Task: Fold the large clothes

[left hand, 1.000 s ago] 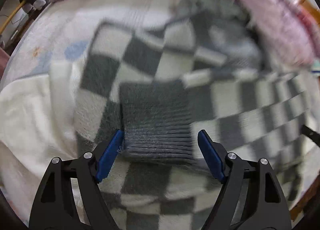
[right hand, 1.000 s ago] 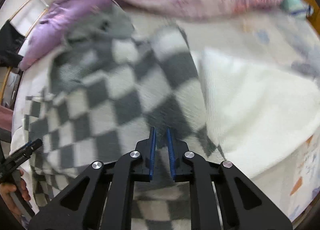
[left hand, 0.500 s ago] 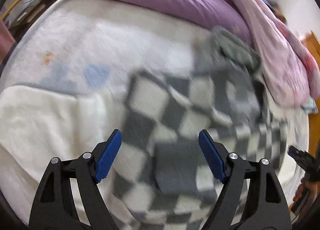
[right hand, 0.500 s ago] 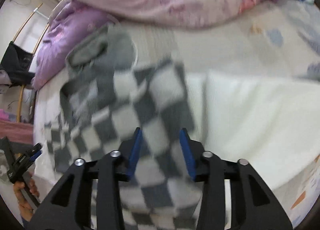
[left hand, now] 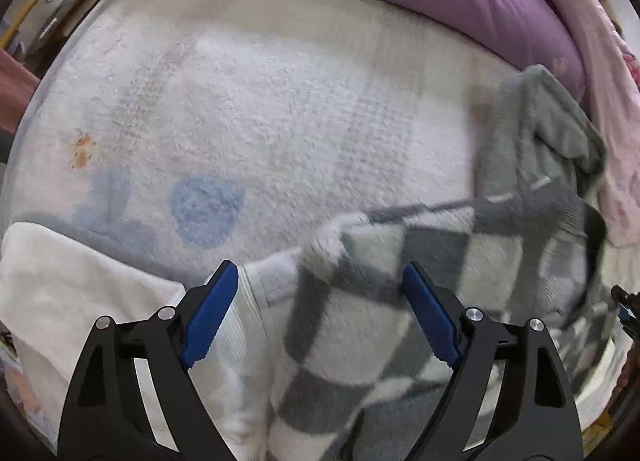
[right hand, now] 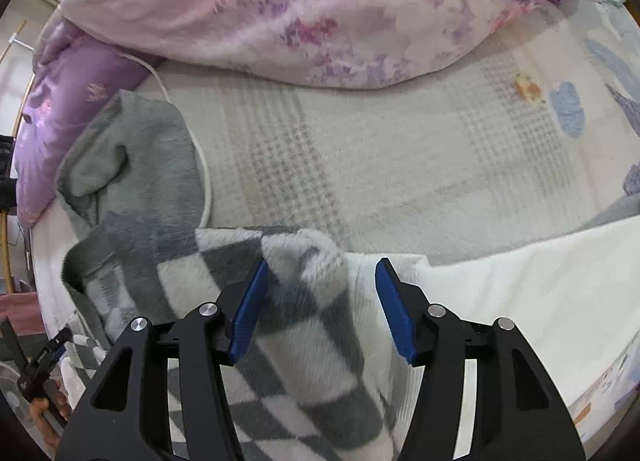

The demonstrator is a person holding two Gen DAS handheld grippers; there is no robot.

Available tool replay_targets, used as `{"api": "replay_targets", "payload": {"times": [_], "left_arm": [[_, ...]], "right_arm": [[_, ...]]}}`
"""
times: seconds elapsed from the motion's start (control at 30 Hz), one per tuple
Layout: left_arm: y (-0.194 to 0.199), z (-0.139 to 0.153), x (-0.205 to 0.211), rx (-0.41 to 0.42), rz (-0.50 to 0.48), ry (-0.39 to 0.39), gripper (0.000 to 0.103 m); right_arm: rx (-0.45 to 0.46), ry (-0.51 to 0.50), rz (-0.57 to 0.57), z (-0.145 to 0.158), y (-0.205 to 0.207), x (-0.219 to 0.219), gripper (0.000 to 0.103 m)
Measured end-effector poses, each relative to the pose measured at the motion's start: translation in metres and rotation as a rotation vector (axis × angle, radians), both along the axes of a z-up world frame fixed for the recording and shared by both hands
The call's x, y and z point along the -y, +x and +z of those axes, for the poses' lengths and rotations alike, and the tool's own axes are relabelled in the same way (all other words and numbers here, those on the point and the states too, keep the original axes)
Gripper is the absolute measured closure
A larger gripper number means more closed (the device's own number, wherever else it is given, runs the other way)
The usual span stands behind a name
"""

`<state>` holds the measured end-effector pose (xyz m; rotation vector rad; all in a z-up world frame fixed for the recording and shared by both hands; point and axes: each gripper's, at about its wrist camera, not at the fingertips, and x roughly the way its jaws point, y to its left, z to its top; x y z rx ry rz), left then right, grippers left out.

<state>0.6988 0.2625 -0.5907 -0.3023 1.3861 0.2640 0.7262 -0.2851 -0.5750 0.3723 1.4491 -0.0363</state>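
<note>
Between folds: both jaws released, left gripper and right gripper over checkered garment; next, regrasp an edge.

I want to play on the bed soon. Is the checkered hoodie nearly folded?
Partly. The checkered hoodie is already doubled into a long bundle on the bed. Nothing is in hand: the left gripper and right gripper are both open. Its gray hood lies spread out, so more folds probably remain.
</note>
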Motion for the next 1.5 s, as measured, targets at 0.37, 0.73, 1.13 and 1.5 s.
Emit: {"api": "replay_targets", "payload": {"times": [0.37, 0.73, 1.13, 1.5], "left_arm": [[0.011, -0.01, 0.012, -0.035, -0.068, 0.036, 0.084], [-0.076, 0.099, 0.035, 0.243, -0.053, 0.061, 0.086], [-0.264, 0.177, 0.053, 0.349, -0.015, 0.03, 0.087], [-0.462, 0.088, 0.048, 0.173, 0.008, -0.09, 0.087]], "right_arm": [[0.019, 0.026, 0.102, -0.006, -0.002, -0.005, 0.08], [0.294, 0.136, 0.142, 0.095, -0.074, 0.007, 0.085], [0.387, 0.133, 0.224, 0.178, -0.231, 0.035, 0.086], [0.195, 0.048, 0.033, 0.102, -0.449, 0.062, 0.086]]}}
